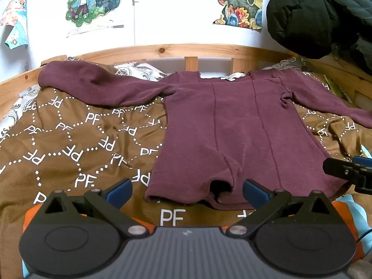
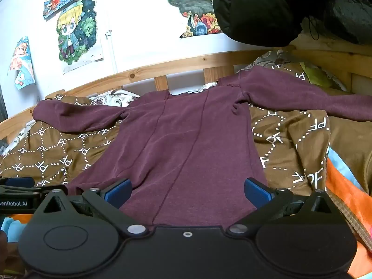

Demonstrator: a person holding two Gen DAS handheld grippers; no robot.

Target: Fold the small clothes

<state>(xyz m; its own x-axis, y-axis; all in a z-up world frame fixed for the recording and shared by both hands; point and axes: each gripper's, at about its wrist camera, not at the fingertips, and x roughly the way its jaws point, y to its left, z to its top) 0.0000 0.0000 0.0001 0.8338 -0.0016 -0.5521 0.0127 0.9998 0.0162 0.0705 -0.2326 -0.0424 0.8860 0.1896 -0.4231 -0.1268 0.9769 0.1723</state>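
Note:
A maroon long-sleeved top (image 1: 234, 125) lies spread flat on a brown patterned blanket (image 1: 69, 139), sleeves out to both sides, hem nearest me. My left gripper (image 1: 187, 191) is open and empty, just in front of the hem's left part. My right gripper (image 2: 187, 191) is open and empty over the hem's right part of the top (image 2: 186, 139). The right gripper's finger (image 1: 348, 169) shows at the right edge of the left wrist view. The left gripper (image 2: 16, 190) shows at the left edge of the right wrist view.
A wooden bed rail (image 1: 174, 51) runs behind the top, under a white wall with posters (image 1: 93, 0). A black padded jacket (image 1: 320, 14) hangs at the upper right. Orange and light-blue fabric (image 2: 344, 197) lies at the blanket's near edge.

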